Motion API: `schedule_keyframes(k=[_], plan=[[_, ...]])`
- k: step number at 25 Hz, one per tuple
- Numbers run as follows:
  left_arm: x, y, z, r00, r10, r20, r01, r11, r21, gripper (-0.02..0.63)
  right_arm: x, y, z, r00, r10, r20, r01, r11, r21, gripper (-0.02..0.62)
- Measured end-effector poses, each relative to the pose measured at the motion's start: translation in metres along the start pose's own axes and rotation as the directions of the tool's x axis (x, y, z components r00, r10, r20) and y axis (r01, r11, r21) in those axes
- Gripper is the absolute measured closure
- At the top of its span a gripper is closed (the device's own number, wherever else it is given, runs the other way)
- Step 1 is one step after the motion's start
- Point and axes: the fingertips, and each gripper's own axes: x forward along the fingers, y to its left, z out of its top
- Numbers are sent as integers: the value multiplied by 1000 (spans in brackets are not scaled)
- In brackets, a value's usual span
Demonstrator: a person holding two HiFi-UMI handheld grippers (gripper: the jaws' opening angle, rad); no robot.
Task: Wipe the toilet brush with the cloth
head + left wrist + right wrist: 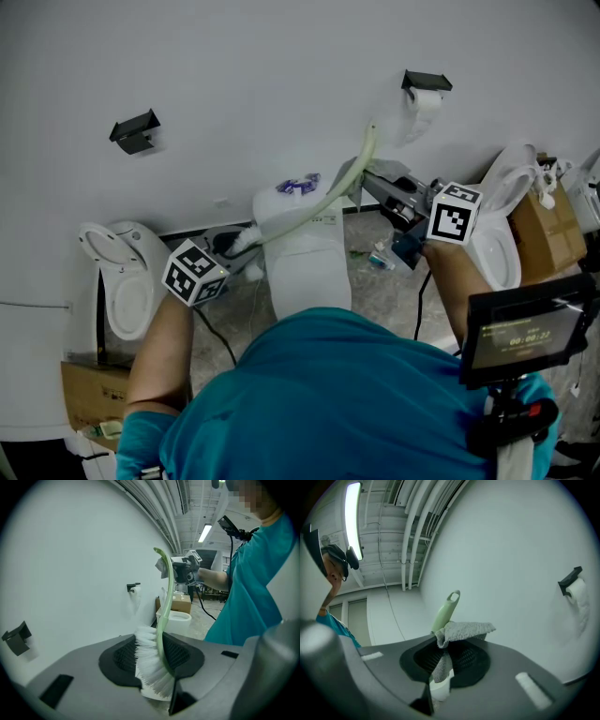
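Head view: a pale green toilet brush (323,202) is held over a toilet tank (305,267) between the left gripper (239,247) and right gripper (370,183).

Left gripper view: its bristle end (151,660) is clamped.

Right gripper view: a grey cloth (461,631) is pinched, seemingly around the handle (444,611).

Wiping is judged under way; a slide along the handle is called for next.

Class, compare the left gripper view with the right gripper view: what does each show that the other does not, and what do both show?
Only the left gripper view: white bristles clamped in its jaws, a toilet, a box, the person's teal shirt. Only the right gripper view: the hang hole at the tip, and the cloth pinched in its jaws. Both: the green handle and the wall's paper holder.
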Motion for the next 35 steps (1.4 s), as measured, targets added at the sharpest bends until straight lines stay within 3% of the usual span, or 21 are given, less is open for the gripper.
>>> schedule_keyframes(k=[15,20,22,25,27,29,32,35], plan=[[0,-9,-6,999,-6,-37,7,1000,28,456,-16,-5,49,999,1,35,1,998,-65,560],[2,-13,-4,999,-7,-40,10,998,61,456,-21,-2,106,996,8,84,3,990,-138,560],[3,-12,-4,998,38,-50,-31,991,129,456,-25,10,135,990,19,137,10,979,-205,560],[3,-4,-7,980,180,-87,-149,947,286,456,-28,32,142,990,-21,140,71,929,-364,560],[3,4,-8,954,281,-101,-224,898,379,456,-19,44,110,997,-68,45,81,874,-479,560],[4,9,-7,927,360,-105,-276,845,458,456,-2,55,60,990,-106,-97,33,822,-569,560],[8,15,-3,889,448,-99,-322,762,561,456,28,61,-20,940,-147,-308,-83,776,-626,560],[14,16,6,864,498,-68,-343,684,644,456,59,61,-80,874,-183,-450,-183,734,-654,560]])
